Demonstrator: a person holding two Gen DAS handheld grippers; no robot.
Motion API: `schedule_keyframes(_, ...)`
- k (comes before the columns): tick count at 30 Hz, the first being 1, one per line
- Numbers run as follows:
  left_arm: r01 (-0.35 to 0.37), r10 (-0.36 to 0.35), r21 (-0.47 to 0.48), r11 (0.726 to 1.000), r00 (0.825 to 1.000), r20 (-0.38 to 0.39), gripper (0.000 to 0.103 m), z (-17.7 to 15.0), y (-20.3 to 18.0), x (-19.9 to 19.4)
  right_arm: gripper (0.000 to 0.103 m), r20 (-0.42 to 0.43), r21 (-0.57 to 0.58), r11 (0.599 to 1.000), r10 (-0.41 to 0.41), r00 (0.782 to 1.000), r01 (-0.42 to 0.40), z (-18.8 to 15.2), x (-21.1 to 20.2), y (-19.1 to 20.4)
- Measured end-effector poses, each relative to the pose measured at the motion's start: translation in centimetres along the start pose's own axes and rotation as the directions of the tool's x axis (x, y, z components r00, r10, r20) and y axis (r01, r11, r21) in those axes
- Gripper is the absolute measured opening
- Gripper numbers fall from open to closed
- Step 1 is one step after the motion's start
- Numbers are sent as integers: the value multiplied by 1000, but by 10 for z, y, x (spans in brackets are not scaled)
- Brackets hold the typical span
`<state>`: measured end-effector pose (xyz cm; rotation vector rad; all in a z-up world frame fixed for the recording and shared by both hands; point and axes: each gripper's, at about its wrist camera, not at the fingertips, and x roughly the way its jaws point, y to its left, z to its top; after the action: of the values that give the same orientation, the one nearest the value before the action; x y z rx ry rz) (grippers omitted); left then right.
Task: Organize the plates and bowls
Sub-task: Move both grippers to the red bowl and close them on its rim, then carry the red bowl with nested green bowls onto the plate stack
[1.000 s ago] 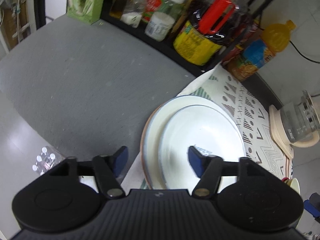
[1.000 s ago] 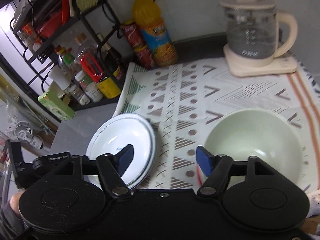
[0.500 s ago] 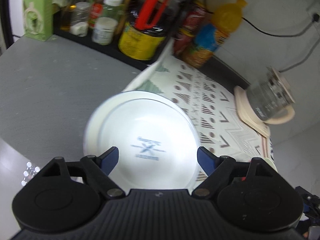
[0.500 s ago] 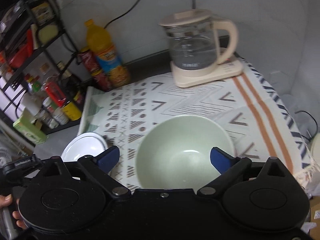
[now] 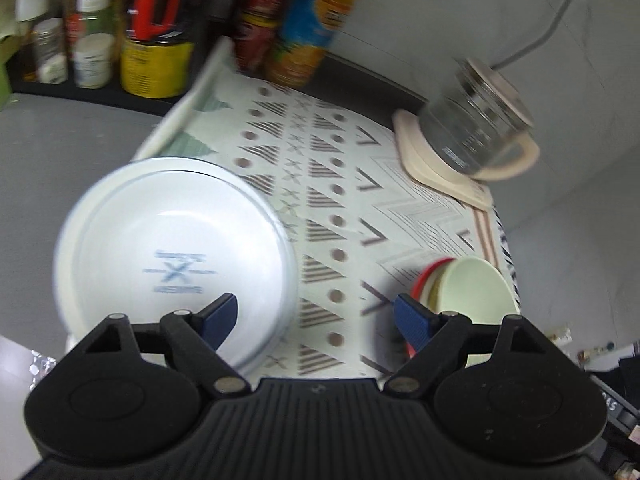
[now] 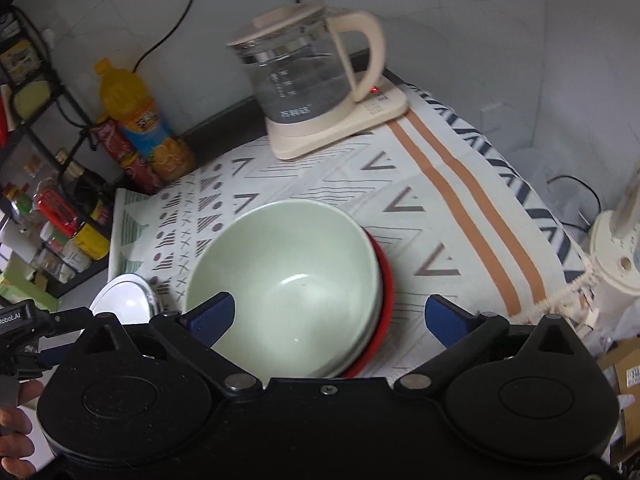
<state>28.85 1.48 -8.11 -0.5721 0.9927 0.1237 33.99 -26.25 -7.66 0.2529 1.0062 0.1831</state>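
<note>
Far left: a rack of jars and bottles (image 5: 132,40) on the grey bench (image 5: 60,152), apart from the work.

Next over: white plates (image 5: 176,252) stacked, a smaller one nested on a larger, straddling the left edge of the patterned cloth (image 5: 340,184). Looks settled, with no claw touching it.

Above the stack's near rim and the cloth: the left claw (image 5: 316,318), jaws standing wide, nothing between them, one blue pad over the plate rim and the other near the bowls.

Centre of the cloth: a pale green bowl (image 6: 288,280) sitting in a red bowl (image 6: 386,280), seemingly with another pale one between; how many are nested cannot be told. Stack upright, well apart from the plates.

Over the bowls: the right claw (image 6: 330,318), just opened to its widest, jaws spanning the green bowl's near side without pressing on it. Empty too.

Further back: an orange drink bottle (image 6: 140,120), then a glass kettle (image 6: 312,76) on its base at the cloth's far side. Far right: a cream fan base (image 6: 616,256) off the bench.

Judged progress: nearly done, plates gathered in one pile, bowls in another. Possibly left: squaring up either stack, or moving a pile elsewhere. No loose plate or bowl visible.
</note>
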Motion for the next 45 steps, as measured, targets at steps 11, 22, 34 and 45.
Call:
schedule_keyframes(11, 37, -35, 40, 998, 998, -51, 84, -1, -47, 36, 102, -46, 47, 999, -23, 999, 25, -5, 14, -23)
schedule_keyframes(22, 57, -53, 28, 998, 992, -117, 83, -8, -59, 76, 81, -118, 96, 995, 9, 993, 2, -9, 38, -39)
schedule_keyframes(34, 76, -79, -24, 997, 979, -190, 56, -5, -56, 115, 53, -194, 150, 988, 57, 979, -28, -9, 72, -47)
schedule_keyframes(45, 133, -144, -65, 989, 962, -230, 35, -9, -52, 126, 35, -216, 155, 987, 73, 974, -39, -5, 87, -43)
